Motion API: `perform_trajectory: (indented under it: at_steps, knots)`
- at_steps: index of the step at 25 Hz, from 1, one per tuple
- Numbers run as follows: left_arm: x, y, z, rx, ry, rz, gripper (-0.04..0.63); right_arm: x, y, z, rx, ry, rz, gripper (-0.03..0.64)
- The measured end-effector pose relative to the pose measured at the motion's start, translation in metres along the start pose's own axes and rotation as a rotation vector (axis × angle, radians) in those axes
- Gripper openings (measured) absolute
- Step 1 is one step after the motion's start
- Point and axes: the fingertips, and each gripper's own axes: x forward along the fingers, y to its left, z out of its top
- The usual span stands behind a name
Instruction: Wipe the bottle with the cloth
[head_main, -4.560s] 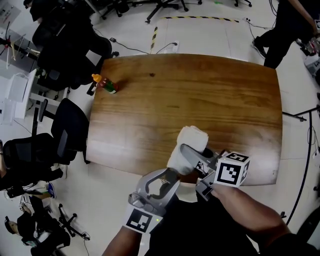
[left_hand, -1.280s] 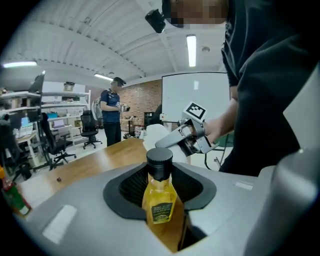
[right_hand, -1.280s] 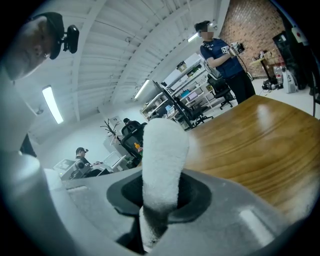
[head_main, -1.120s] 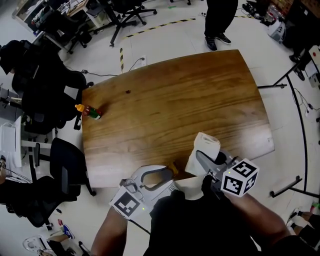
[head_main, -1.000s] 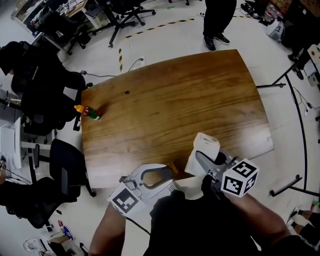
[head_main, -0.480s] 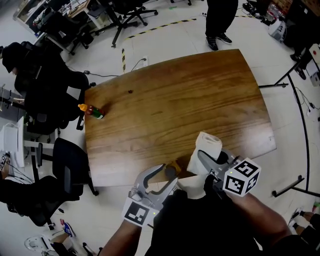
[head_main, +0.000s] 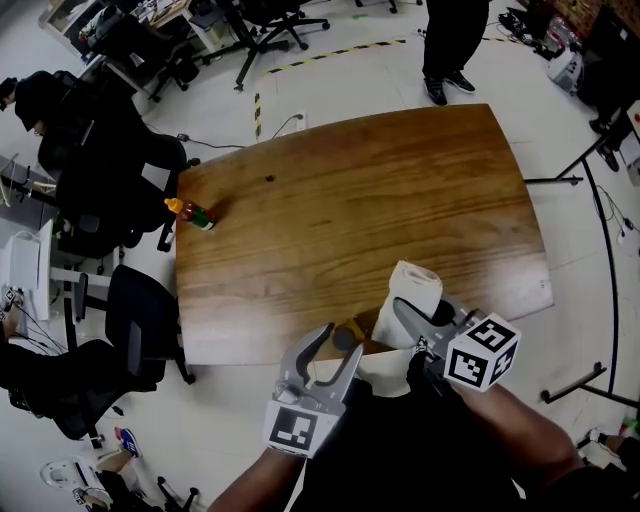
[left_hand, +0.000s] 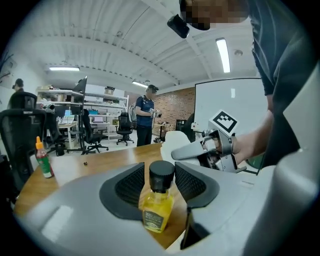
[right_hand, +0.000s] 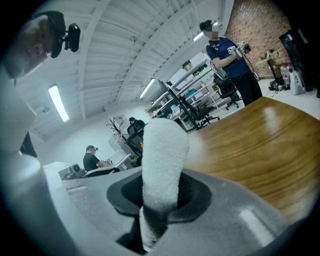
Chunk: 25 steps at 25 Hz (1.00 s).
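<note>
A small bottle (left_hand: 159, 200) with a black cap, a front label and yellow liquid filling its body stands upright on the counter (head_main: 400, 190), close to the near edge. The left claw (left_hand: 161, 176) reaches in over that edge and straddles it. The cap sits between the two ribbed pads, which stand apart and do not visibly squeeze it; the jaws have just spread wide and then drawn in slightly. The right claw (right_hand: 161, 200) is clamped on a white cloth (right_hand: 165, 145), a thick rolled towel that sticks up out of the jaws. In the head view the cloth hangs over the near edge just to the right of the bottle, near it but not touching.

A second bottle (head_main: 195, 213), orange-capped with reddish contents and a green band, is at the far left corner of the counter, well apart from both claws. A small dark speck (head_main: 269, 179) lies on the wood near that end.

Between the claws and the far edge the wood shows only bare grain. Black office chairs (head_main: 140, 310) crowd the left side of the counter, one by the near left corner, and a seated person (head_main: 35, 100) is off beyond them. Another person (head_main: 455, 40) stands on the floor past the far edge. The right side of the counter borders open floor
</note>
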Motion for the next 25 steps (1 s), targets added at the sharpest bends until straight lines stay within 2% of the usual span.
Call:
perform_trajectory:
  at_steps: [2, 4, 7, 10, 12, 14, 17, 21, 23, 25]
  knots:
    - [0.0, 0.0, 0.0, 0.009, -0.002, 0.018, 0.211, -0.001, -0.001, -0.001, -0.003, 0.005, 0.002, 0.075]
    - [0.0, 0.0, 0.0, 0.023, -0.007, 0.018, 0.176, 0.0, -0.001, 0.0, -0.007, 0.011, 0.001, 0.075]
    - [0.002, 0.0, 0.003, 0.068, -0.01, -0.049, 0.173, 0.001, -0.004, 0.002, 0.006, 0.013, -0.002, 0.075]
    - [0.003, -0.004, 0.005, 0.139, -0.027, -0.208, 0.173, 0.003, 0.001, 0.001, 0.063, 0.029, 0.074, 0.075]
    - [0.001, -0.007, 0.005, 0.199, -0.03, -0.342, 0.172, 0.007, 0.016, -0.007, 0.14, 0.075, 0.209, 0.075]
    - [-0.004, -0.008, 0.001, 0.208, -0.005, -0.451, 0.17, 0.014, 0.032, -0.018, 0.23, 0.117, 0.33, 0.075]
    - [-0.006, -0.011, -0.006, 0.236, 0.066, -0.534, 0.17, 0.027, 0.046, -0.033, 0.299, 0.128, 0.402, 0.075]
    - [-0.005, -0.014, -0.006, 0.251, 0.066, -0.545, 0.17, 0.04, 0.037, -0.048, 0.322, 0.116, 0.365, 0.075]
    - [-0.006, -0.013, -0.007, 0.243, 0.056, -0.534, 0.169, 0.046, 0.024, -0.06, 0.286, 0.131, 0.32, 0.075]
    - [-0.007, -0.013, -0.009, 0.229, 0.053, -0.518, 0.169, 0.052, 0.012, -0.076, 0.206, 0.17, 0.257, 0.075]
